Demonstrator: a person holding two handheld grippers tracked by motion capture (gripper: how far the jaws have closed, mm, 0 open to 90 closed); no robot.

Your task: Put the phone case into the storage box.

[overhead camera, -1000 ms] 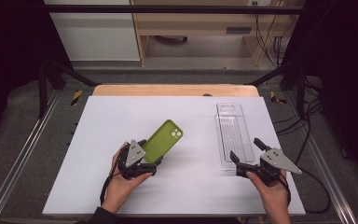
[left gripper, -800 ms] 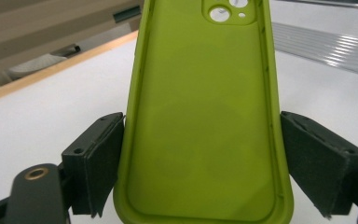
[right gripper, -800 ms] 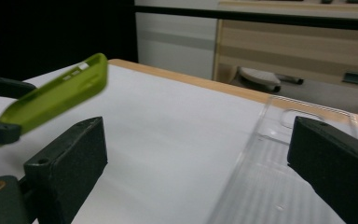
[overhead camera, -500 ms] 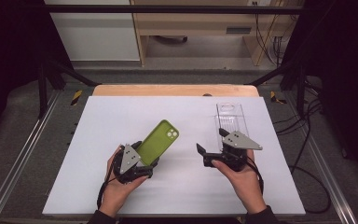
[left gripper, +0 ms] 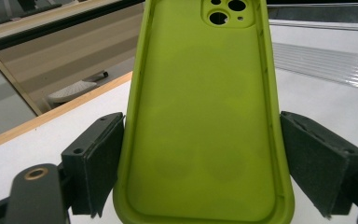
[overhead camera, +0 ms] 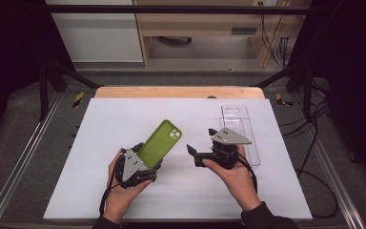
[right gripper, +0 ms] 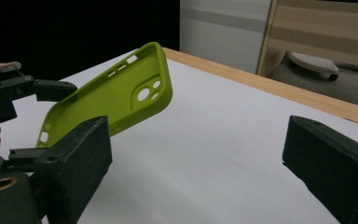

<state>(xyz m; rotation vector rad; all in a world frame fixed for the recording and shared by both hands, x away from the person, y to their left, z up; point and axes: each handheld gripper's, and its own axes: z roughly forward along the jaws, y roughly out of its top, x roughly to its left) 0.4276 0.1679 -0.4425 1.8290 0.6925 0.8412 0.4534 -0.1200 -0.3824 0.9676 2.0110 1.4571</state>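
The left gripper (overhead camera: 148, 160) clamps a green phone case (overhead camera: 160, 143) (tilted upward); the right gripper (overhead camera: 201, 149) gapes, pointing toward it, the clear tray (overhead camera: 240, 125) behind.

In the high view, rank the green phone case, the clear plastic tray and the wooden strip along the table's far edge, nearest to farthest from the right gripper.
1. clear plastic tray: just behind and to the right of the right gripper.
2. green phone case: to its left, held up by the left gripper.
3. wooden strip: along the table's far edge.
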